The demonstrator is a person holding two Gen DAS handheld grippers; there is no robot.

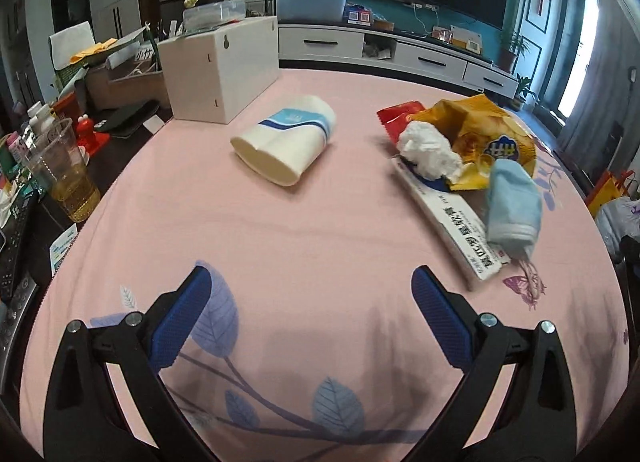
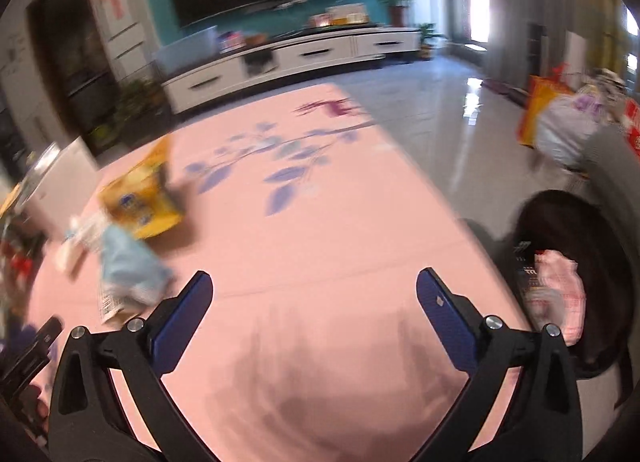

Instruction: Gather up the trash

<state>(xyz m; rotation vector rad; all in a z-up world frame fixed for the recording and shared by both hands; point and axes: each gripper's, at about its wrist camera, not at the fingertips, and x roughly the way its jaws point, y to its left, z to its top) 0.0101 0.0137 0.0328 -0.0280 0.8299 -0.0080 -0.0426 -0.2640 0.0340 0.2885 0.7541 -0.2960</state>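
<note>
A pile of trash lies on the pink tablecloth (image 1: 280,230): a yellow snack bag (image 1: 480,134), a red wrapper (image 1: 400,112), a crumpled white tissue (image 1: 430,152), a flat white box with print (image 1: 456,230) and a light blue cloth (image 1: 512,206). A white and blue tissue pack (image 1: 286,140) lies left of the pile. My left gripper (image 1: 310,282) is open and empty, short of all of them. In the blurred right wrist view, my right gripper (image 2: 314,286) is open and empty; the yellow bag (image 2: 140,198) and blue cloth (image 2: 128,262) lie to its left.
A white box (image 1: 220,66) stands at the table's far left. A plastic cup of yellow liquid (image 1: 66,170) and small clutter sit beyond the left edge. A black bin (image 2: 568,282) holding a pink bag (image 2: 560,294) stands off the table's right edge.
</note>
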